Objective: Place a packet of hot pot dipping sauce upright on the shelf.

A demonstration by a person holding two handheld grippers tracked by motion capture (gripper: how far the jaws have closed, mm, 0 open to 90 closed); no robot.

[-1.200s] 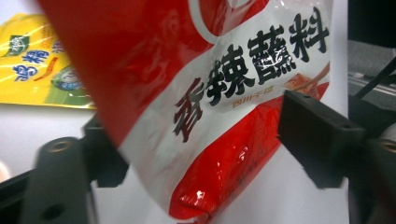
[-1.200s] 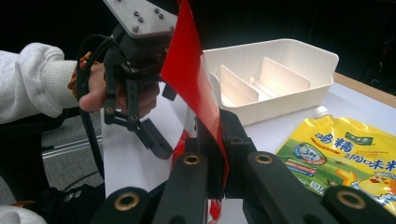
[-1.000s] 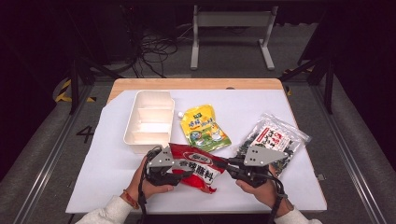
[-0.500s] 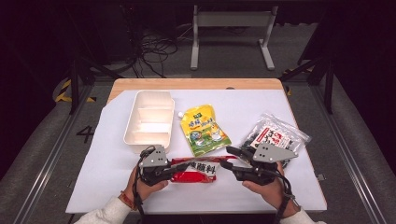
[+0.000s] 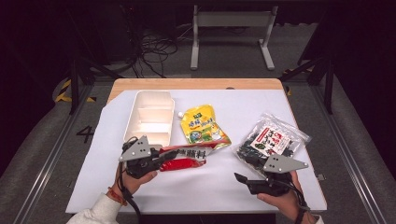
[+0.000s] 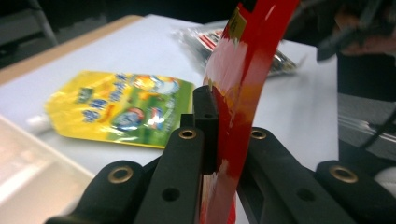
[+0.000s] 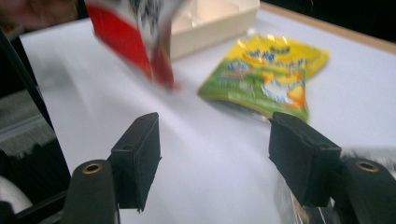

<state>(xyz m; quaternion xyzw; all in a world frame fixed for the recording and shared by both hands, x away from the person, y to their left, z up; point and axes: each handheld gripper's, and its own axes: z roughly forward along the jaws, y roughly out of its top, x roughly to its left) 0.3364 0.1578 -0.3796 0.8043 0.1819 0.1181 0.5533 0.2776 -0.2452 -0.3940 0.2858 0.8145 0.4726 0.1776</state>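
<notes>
The red packet is pinched edge-on in your left tongs, ready to carry; your right tongs hang spread, empty.

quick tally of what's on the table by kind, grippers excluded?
Sealed food packets: 3, the red packet, yellow pouch, clear dark-snack bag
White divided tray: 1
Total: 4

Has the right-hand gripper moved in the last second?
Yes. The right gripper let go of the red packet and pulled back toward the person, away from the seaweed bag.
</notes>
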